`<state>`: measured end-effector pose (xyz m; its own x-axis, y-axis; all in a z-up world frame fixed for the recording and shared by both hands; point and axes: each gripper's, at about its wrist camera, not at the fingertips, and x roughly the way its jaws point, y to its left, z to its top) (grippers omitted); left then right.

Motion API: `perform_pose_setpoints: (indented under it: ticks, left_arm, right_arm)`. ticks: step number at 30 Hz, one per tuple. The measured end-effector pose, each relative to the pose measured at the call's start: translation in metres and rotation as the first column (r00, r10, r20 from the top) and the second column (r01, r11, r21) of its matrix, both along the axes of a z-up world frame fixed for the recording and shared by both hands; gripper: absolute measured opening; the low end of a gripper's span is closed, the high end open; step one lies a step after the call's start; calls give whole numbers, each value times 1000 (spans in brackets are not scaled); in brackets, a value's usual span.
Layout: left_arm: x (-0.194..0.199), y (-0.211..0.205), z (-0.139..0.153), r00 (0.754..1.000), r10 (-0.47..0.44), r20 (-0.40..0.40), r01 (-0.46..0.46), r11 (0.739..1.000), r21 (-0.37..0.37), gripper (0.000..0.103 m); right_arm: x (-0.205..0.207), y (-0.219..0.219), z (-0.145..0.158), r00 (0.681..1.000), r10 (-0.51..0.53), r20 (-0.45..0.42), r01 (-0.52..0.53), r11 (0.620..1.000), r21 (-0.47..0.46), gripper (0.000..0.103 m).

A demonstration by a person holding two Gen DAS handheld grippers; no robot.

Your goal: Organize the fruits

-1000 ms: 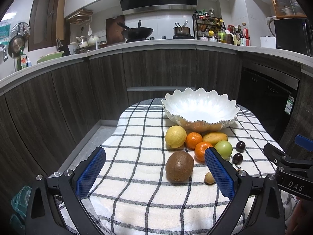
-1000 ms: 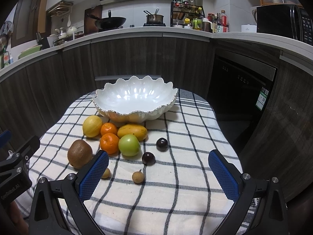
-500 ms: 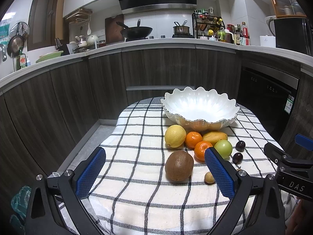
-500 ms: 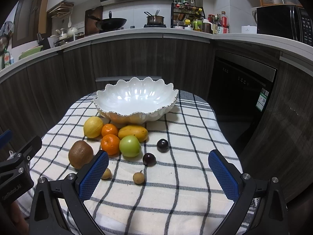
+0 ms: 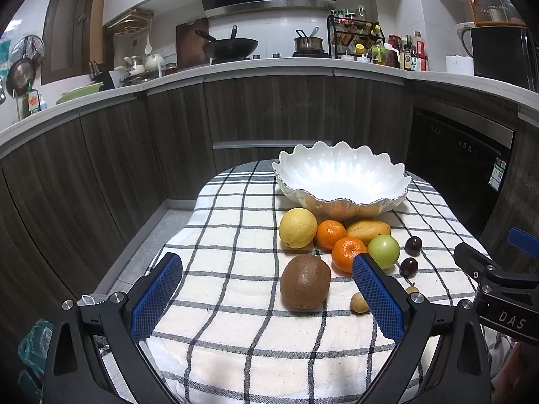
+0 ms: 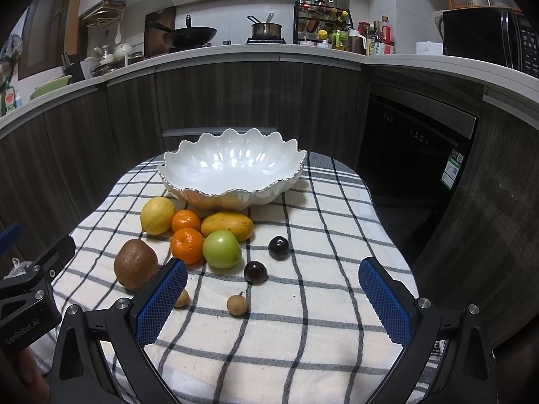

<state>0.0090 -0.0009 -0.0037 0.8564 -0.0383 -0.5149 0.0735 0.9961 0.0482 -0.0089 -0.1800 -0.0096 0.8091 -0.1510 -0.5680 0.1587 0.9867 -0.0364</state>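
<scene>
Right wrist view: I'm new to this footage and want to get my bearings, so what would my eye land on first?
The big white scalloped bowl, holding nothing, at the far end of the checked cloth. Just in front of it lies a bright cluster of fruit: a lemon, two oranges, a mango and a green apple. The right gripper frames the view with open blue fingers.

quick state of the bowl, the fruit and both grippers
bowl: upright, empty
kiwi: on the cloth, untouched
lemon: on the cloth, beside the bowl
left gripper: open, holding nothing
right gripper: open, holding nothing
</scene>
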Motion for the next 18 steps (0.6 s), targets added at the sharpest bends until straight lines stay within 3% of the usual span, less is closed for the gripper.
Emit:
perform_pose_setpoints:
  ticks: [15, 18]
  left_arm:
    - [21, -8, -8, 997, -12, -71, 13, 1000, 18, 103]
    - [25, -7, -2, 997, -17, -81, 21, 998, 53, 103]
  right_arm:
    - [18, -8, -12, 996, -34, -77, 35, 999, 15, 103]
    - [22, -7, -13, 995, -34, -93, 35, 999, 14, 101]
